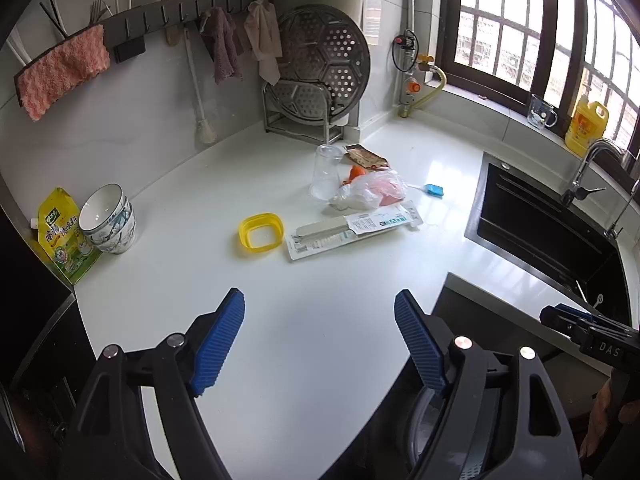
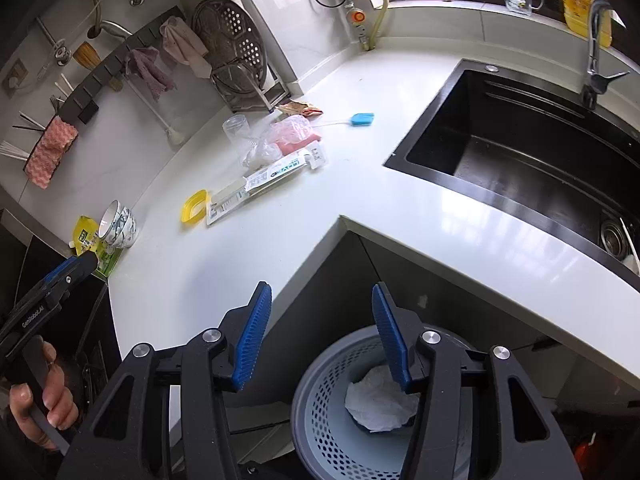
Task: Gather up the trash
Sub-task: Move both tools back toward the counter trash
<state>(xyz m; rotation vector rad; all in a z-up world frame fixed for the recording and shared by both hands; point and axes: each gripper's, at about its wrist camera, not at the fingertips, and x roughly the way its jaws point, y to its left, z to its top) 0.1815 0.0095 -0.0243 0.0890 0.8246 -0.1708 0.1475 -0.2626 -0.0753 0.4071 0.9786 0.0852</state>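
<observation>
1. Left wrist view: left gripper (image 1: 319, 340) with blue ribbed pads spread wide, holding nothing, hovering above the near edge of the white countertop (image 1: 280, 320). Well ahead, trash not yet collected: clear plastic cup (image 1: 326, 178) lying on its side, crumpled clear plastic bag (image 1: 372, 190), brown snack wrapper (image 1: 365, 157), long flat brush package (image 1: 354, 230), yellow plastic ring (image 1: 261, 230).
2. Right wrist view: right gripper (image 2: 318, 336) likewise wide apart and empty, poised over the grey perforated waste basket (image 2: 328, 412) below the counter edge. One crumpled white paper wad (image 2: 380, 404) already inside; judged early in the task, with the countertop pile still to move.
</observation>
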